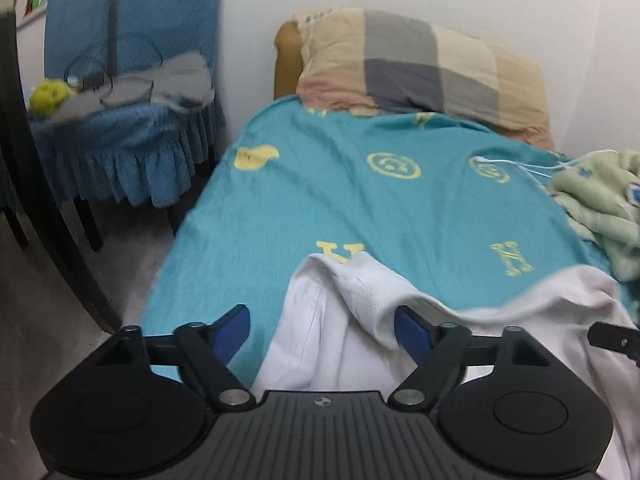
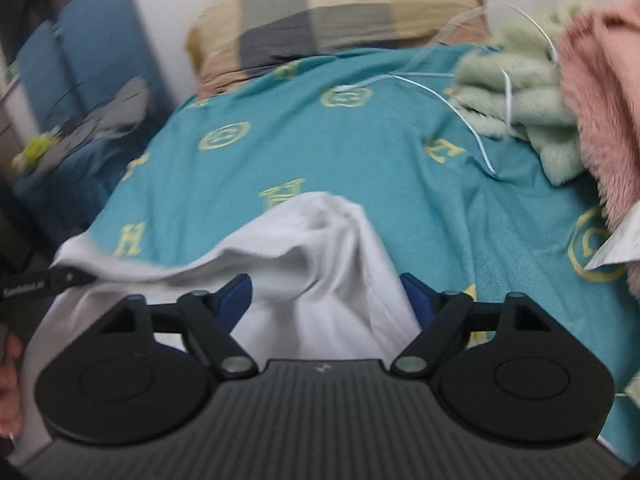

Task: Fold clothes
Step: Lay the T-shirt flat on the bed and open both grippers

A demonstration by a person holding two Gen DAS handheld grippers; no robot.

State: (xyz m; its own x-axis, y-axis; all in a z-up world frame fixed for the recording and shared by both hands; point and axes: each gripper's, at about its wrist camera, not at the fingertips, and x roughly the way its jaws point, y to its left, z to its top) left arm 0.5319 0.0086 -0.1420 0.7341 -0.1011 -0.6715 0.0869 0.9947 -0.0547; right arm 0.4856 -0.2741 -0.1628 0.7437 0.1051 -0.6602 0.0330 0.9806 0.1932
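Observation:
A white garment point(image 1: 316, 352) lies rumpled on the teal bedsheet point(image 1: 340, 200) at the near end of the bed. My left gripper point(image 1: 322, 316) is open, its blue pads point(image 1: 234, 330) spread wide around a raised ribbed fold of the garment. In the right wrist view the same white garment point(image 2: 304, 248) bulges up between the spread blue pads point(image 2: 240, 296) of my right gripper point(image 2: 325, 282), which is also open. The left gripper's black finger point(image 2: 52, 278) shows at the far left, resting against the cloth. A hand point(image 2: 8, 380) is at the left edge.
A checked pillow point(image 1: 420, 68) lies at the bed's head by the wall. Green blanket point(image 2: 516, 100) and pink fluffy blanket point(image 2: 604, 112) are piled at the right, with a white cable point(image 2: 460, 108) on the sheet. A blue-covered chair point(image 1: 132, 136) and a dark table leg point(image 1: 48, 220) stand left.

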